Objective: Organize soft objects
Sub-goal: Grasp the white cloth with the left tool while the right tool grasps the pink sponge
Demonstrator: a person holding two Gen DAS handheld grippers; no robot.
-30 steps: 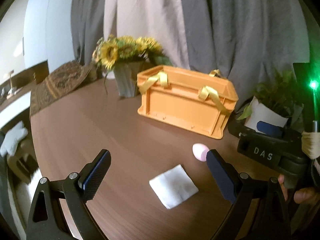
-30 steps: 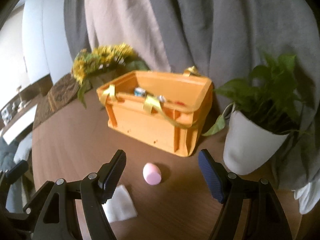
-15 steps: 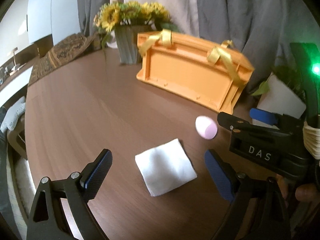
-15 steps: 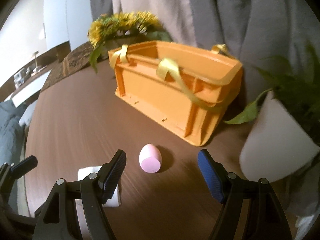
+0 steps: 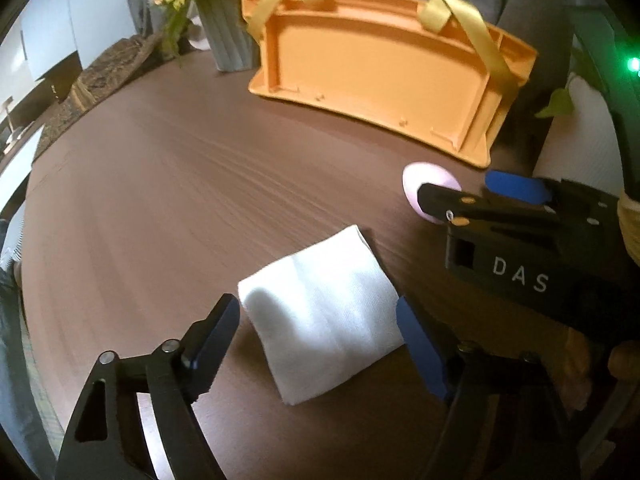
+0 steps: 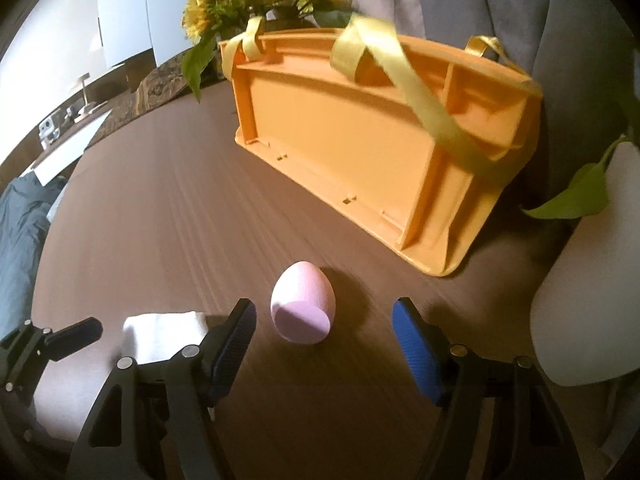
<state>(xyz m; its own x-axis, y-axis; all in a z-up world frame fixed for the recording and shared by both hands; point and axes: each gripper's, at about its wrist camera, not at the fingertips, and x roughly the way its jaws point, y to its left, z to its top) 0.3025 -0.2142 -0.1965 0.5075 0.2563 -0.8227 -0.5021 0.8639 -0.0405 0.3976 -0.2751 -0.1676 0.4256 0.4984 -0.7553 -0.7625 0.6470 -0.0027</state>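
Both tools are low over the brown wooden surface [image 5: 160, 200], each lined up on its own soft thing. The left tool [image 5: 320, 340] gapes wide open with the folded white cloth [image 5: 320, 312] lying flat between its fingers, not yet pinched, and that straddle looks meant for a squeeze across the fold. The right tool [image 6: 324, 332] is spread open too, and the pink egg-shaped sponge [image 6: 303, 308] sits just ahead of it, its flat face toward the camera. The orange crate [image 6: 360, 132] with yellow ribbon handles stands just beyond, most likely where both are headed. Sunflowers in a grey vase [image 5: 228, 36] stand beside it, a white plant pot [image 6: 592, 300] at the right, and grey curtains [image 6: 520, 0] hang behind.
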